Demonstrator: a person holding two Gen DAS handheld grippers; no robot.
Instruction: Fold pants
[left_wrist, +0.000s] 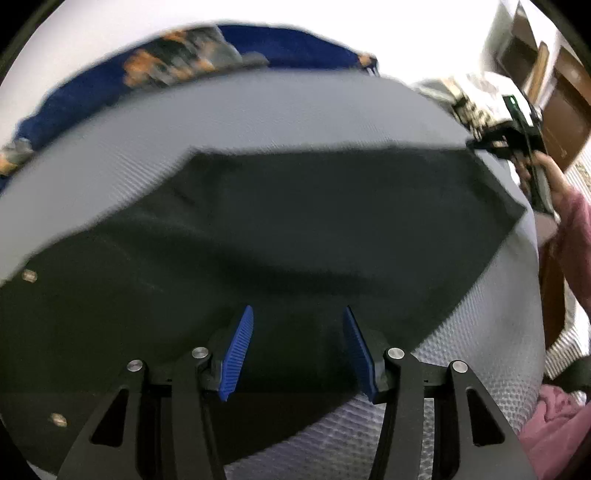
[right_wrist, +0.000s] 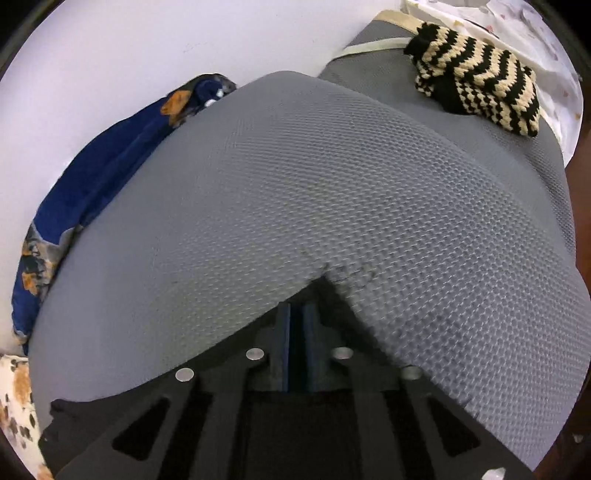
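the left gripper (left_wrist: 297, 325) stands wide open, its two blue ribbed pads (left_wrist: 236, 354) well apart and holding nothing. it hovers over the near part of the black pants (left_wrist: 277, 236), and whether the tips touch the cloth cannot be told. the pants lie spread across the grey textured mattress (left_wrist: 258, 118), filling the middle and the 7 to 9 o'clock side of the left wrist view, with two small metal rivets (left_wrist: 29, 275) near the 9 o'clock edge. their far corner reaches toward 2 o'clock, where the right gripper (left_wrist: 480, 142) meets it, held by a hand (left_wrist: 550, 177) in a pink sleeve (left_wrist: 576, 236).

in the right wrist view the right gripper (right_wrist: 297, 314) has its blue pads nearly together, only a thin slot between them, with a dark corner of the pants (right_wrist: 325, 286) at the tips; it appears to pinch that corner, though the cloth between the pads is in shadow. beyond it the mattress (right_wrist: 314, 177) spreads out. a blue patterned cloth (right_wrist: 96, 177) lies along its edge from 8 to 11 o'clock, and a black and cream zigzag knit (right_wrist: 476, 81) rests at 1 o'clock.
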